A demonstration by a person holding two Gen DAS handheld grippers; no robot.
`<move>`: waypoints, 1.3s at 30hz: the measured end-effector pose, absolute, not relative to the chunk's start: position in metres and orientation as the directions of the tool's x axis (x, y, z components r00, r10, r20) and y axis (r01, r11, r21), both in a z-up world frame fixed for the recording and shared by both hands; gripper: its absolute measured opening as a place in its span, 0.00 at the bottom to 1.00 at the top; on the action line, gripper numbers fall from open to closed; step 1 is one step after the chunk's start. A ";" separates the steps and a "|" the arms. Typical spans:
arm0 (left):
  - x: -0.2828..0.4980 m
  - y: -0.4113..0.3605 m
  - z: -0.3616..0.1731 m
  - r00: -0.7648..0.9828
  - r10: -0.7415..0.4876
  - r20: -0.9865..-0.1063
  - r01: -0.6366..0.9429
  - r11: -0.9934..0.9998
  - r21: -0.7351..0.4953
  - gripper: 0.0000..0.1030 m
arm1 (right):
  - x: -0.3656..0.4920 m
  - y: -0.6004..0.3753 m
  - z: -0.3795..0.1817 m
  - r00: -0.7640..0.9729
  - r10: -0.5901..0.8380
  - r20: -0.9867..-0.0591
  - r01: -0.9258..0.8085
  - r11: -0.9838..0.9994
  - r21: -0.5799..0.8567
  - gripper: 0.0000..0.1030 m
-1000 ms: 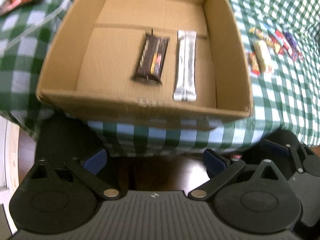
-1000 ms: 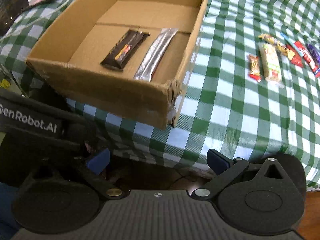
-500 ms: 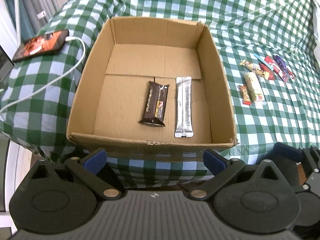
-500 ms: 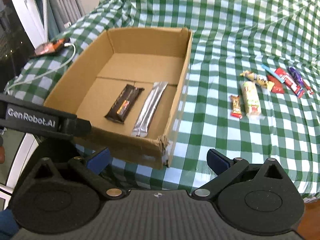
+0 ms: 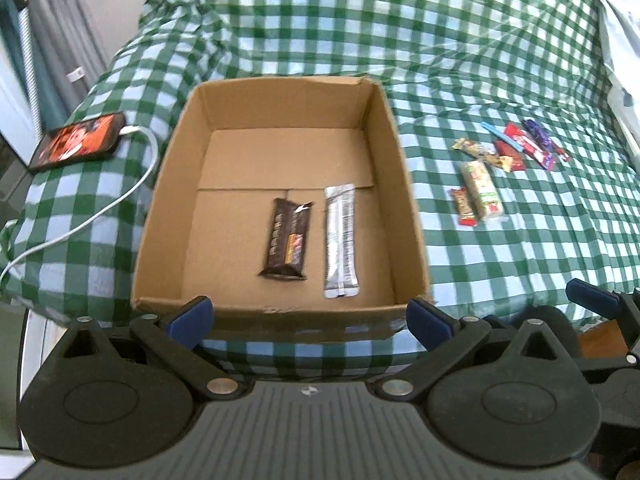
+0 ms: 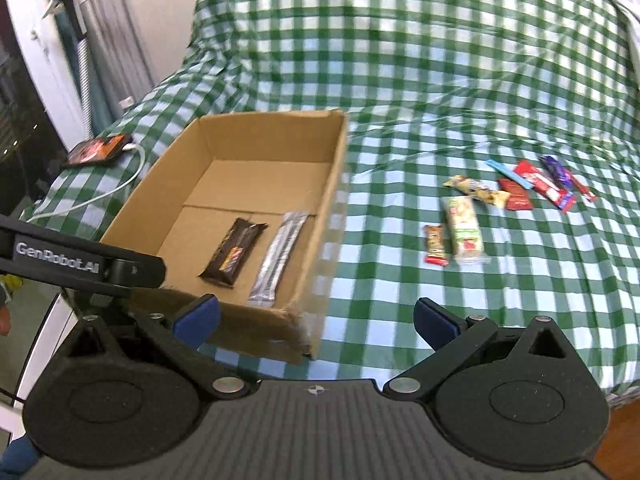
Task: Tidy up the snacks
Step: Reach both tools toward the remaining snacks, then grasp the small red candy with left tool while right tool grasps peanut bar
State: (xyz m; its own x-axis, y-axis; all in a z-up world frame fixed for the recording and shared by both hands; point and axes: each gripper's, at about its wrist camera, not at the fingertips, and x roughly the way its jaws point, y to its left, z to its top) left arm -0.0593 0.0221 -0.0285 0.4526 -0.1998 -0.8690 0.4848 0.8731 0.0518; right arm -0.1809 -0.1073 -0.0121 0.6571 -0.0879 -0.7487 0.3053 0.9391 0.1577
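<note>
An open cardboard box (image 5: 168,184) (image 6: 328,216) stands on the green checked cloth. Inside lie a brown snack bar (image 5: 287,238) (image 6: 234,254) and a silver packet (image 5: 340,240) (image 6: 280,254), side by side. To the right, several loose snacks lie on the cloth: a pale green-labelled bar (image 5: 483,191) (image 6: 464,230), a small red-ended bar (image 5: 464,207) (image 6: 435,245) and red, blue and purple wrappers (image 5: 528,144) (image 6: 544,182). My left gripper (image 5: 310,318) is open and empty, before the box's near wall. My right gripper (image 6: 316,318) is open and empty, near the box's front right corner.
A phone (image 5: 78,146) (image 6: 100,150) with a white cable (image 5: 96,212) lies on the cloth left of the box. The cloth (image 5: 500,272) drops off at the near edge. The other gripper's black arm (image 6: 80,266) crosses the right wrist view at left.
Both grippers have pulled back and risen, so the box and snacks look smaller and farther. Both stay open. Nothing on the cloth has moved.
</note>
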 end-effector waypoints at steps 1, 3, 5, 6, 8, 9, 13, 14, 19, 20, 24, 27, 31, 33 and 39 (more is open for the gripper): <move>-0.060 0.014 -0.027 0.447 -0.208 -0.870 0.497 0.867 0.048 1.00 | -0.184 -0.113 -0.012 0.659 -0.097 -0.745 0.319 0.934 0.160 0.99; -0.060 -0.002 -0.025 0.428 -0.225 -0.875 0.519 0.854 0.034 1.00 | -0.190 -0.128 -0.013 0.663 -0.119 -0.739 0.352 0.921 0.167 0.99; -0.059 -0.019 -0.024 0.413 -0.246 -0.877 0.540 0.842 0.018 1.00 | -0.195 -0.147 -0.015 0.662 -0.144 -0.736 0.388 0.905 0.173 0.99; -0.058 -0.030 -0.023 0.403 -0.254 -0.879 0.552 0.834 0.012 1.00 | -0.198 -0.156 -0.017 0.659 -0.158 -0.736 0.408 0.896 0.173 0.99; -0.056 -0.053 -0.025 0.386 -0.262 -0.884 0.575 0.818 0.009 1.00 | -0.202 -0.174 -0.021 0.650 -0.182 -0.738 0.442 0.880 0.172 0.99; -0.054 -0.066 -0.027 0.378 -0.261 -0.888 0.588 0.809 0.013 1.00 | -0.202 -0.182 -0.023 0.646 -0.194 -0.739 0.457 0.873 0.170 0.99; -0.043 -0.101 -0.031 0.371 -0.256 -0.893 0.612 0.790 0.028 1.00 | -0.191 -0.221 -0.047 0.613 -0.239 -0.753 0.497 0.858 0.133 0.99; -0.039 -0.106 -0.032 0.379 -0.248 -0.891 0.609 0.792 0.038 1.00 | -0.184 -0.232 -0.056 0.607 -0.247 -0.755 0.502 0.856 0.124 0.99; -0.005 -0.125 -0.046 0.402 -0.178 -0.898 0.567 0.819 0.092 1.00 | -0.129 -0.279 -0.111 0.564 -0.235 -0.792 0.521 0.845 0.121 0.99; 0.002 -0.129 -0.049 0.398 -0.167 -0.902 0.560 0.823 0.095 1.00 | -0.115 -0.284 -0.121 0.555 -0.231 -0.799 0.523 0.844 0.119 0.99; 0.019 -0.155 -0.069 0.356 -0.152 -0.922 0.560 0.824 0.081 1.00 | -0.064 -0.308 -0.162 0.538 -0.219 -0.814 0.506 0.856 0.104 0.93; 0.022 -0.186 -0.087 0.333 -0.154 -0.930 0.601 0.795 0.083 1.00 | -0.038 -0.328 -0.194 0.509 -0.203 -0.837 0.508 0.855 0.102 0.75; 0.025 -0.223 -0.111 0.306 -0.167 -0.937 0.643 0.762 0.074 1.00 | -0.036 -0.333 -0.209 0.540 -0.213 -0.814 0.414 0.910 0.036 0.39; 0.029 -0.237 -0.126 0.304 -0.176 -0.936 0.649 0.758 0.068 1.00 | -0.049 -0.342 -0.203 0.528 -0.211 -0.822 0.421 0.906 0.038 0.37; 0.050 -0.285 -0.203 0.247 -0.117 -0.962 0.641 0.764 0.072 1.00 | -0.112 -0.386 -0.193 0.484 -0.233 -0.844 0.583 0.805 0.112 0.37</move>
